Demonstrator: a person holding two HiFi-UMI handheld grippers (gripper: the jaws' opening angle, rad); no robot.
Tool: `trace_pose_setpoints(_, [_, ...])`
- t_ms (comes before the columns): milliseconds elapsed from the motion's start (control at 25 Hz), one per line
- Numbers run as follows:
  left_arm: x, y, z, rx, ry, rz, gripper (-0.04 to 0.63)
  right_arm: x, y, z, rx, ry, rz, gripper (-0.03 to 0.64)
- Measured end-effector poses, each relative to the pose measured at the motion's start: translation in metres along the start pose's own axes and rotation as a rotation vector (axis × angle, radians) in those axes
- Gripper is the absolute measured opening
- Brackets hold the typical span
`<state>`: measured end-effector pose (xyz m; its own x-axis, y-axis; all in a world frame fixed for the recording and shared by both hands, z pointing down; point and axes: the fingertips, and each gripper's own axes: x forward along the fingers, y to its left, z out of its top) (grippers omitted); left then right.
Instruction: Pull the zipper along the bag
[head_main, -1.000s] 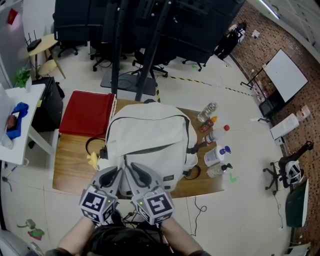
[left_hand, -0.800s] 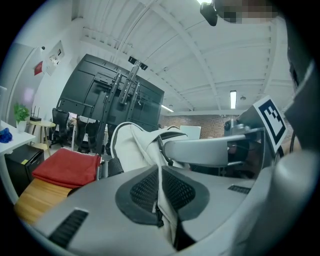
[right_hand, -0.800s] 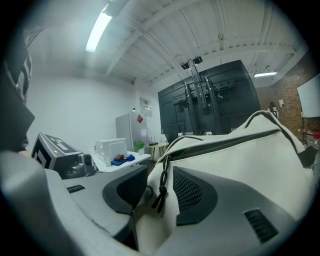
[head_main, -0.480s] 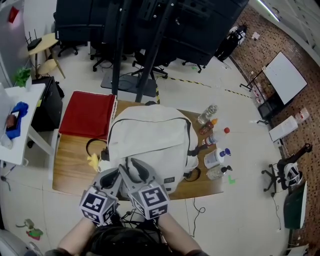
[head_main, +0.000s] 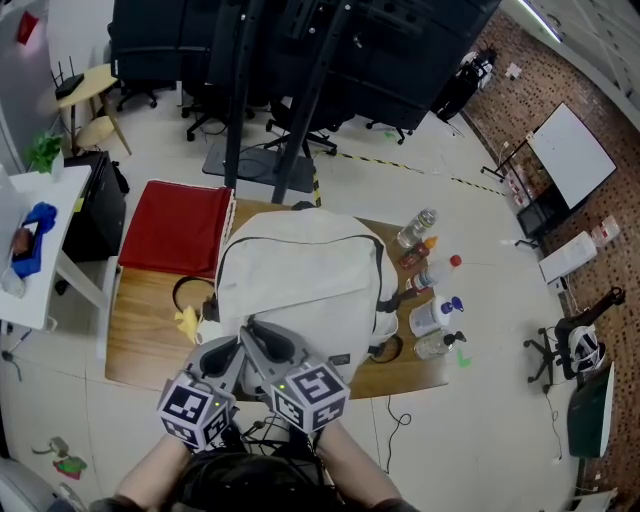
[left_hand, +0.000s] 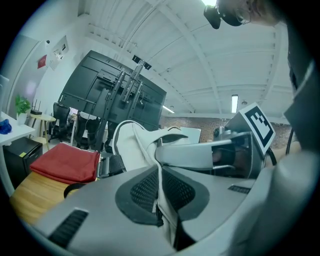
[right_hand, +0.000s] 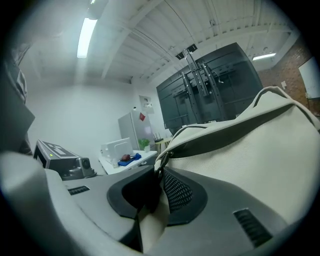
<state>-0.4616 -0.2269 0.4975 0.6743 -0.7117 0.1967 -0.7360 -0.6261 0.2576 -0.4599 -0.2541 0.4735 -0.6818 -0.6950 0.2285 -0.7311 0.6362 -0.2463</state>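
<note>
Left gripper view: bag fabric (left_hand: 166, 215) tight between both fingers (left_hand: 145, 192)

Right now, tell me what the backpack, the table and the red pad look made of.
Backpack: cream woven fabric, matte; a fine weave shows up close.
Table: wood or wood-look board, smooth; even orange-brown top.
Red pad: probably soft cloth, matte; its edges are rounded and it sags slightly.

Bottles (head_main: 428, 312) just right of backpack (head_main: 300, 275)
</note>
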Motion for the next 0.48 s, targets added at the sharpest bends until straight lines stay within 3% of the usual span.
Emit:
trace_pose_setpoints(240, [0.001, -0.001, 0.0, -0.002, -0.002, -0.003, 0.046, -0.003, 0.0, 0.001, 0.006, 0.0, 0.009, 0.064])
trace_pose_setpoints(480, [0.001, 0.0, 0.0, -0.009, 0.001, 0.005, 0.046, -0.014, -0.015, 0.003, -0.037, 0.012, -0.065, 0.051])
